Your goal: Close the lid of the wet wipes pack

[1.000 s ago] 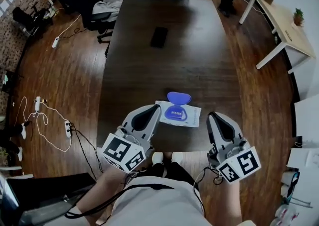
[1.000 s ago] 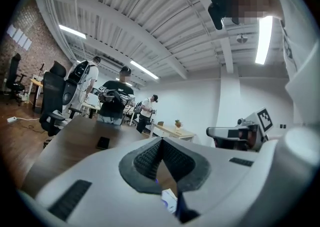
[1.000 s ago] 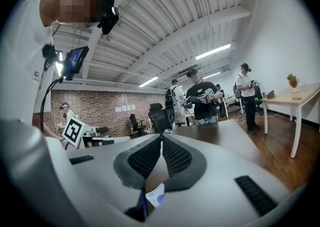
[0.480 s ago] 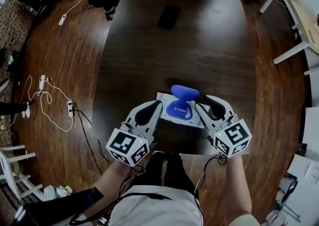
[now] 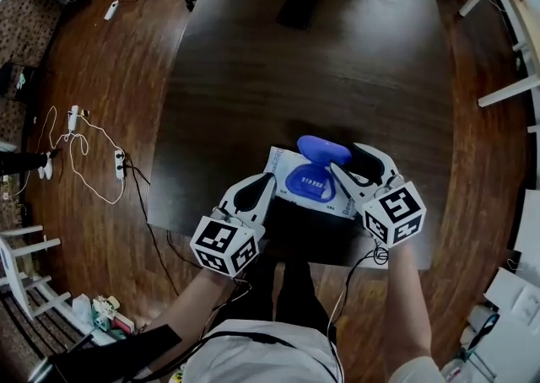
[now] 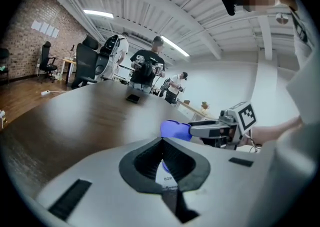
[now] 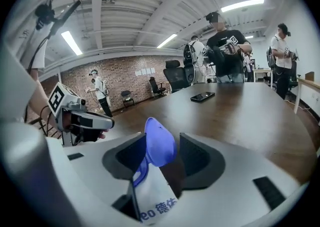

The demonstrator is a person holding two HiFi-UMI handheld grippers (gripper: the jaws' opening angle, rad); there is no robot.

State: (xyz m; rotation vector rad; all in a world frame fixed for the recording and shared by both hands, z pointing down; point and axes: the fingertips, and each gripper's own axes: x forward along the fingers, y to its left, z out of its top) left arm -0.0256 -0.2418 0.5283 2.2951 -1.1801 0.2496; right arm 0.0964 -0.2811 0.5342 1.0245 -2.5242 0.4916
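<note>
There was one wet wipes pack (image 5: pixel 281 164), lying flat near the edge of the dark bench (image 5: pixel 253 78) closest to the person. Its single blue lid (image 5: pixel 322 150) stood open, hinged up at the pack's far side. One black phone (image 5: pixel 299 6) lay well apart from it, toward the far end of the bench. Two grippers were in play, one at each side of the pack.

The left gripper (image 5: pixel 268 183) pointed at the pack's left end with its jaws together and nothing clamped. In the left gripper view, a slice of the white pack showed past their closed tips. The right gripper (image 5: pixel 348 159) reached in from the right with its jaws spread wide. In the right gripper view the raised lid stood between them, closer to the left-hand jaw, and neither jaw squeezed it.

A second before, both grippers had hung short of the bench, nearer the person's body, with the pack lying clear ahead between them. The right jaws were together then. Since then both grippers had come down onto the pack and the right jaws had just been opening around the lid. The lid was as upright as before, and the phone lay in the same spot.
</note>
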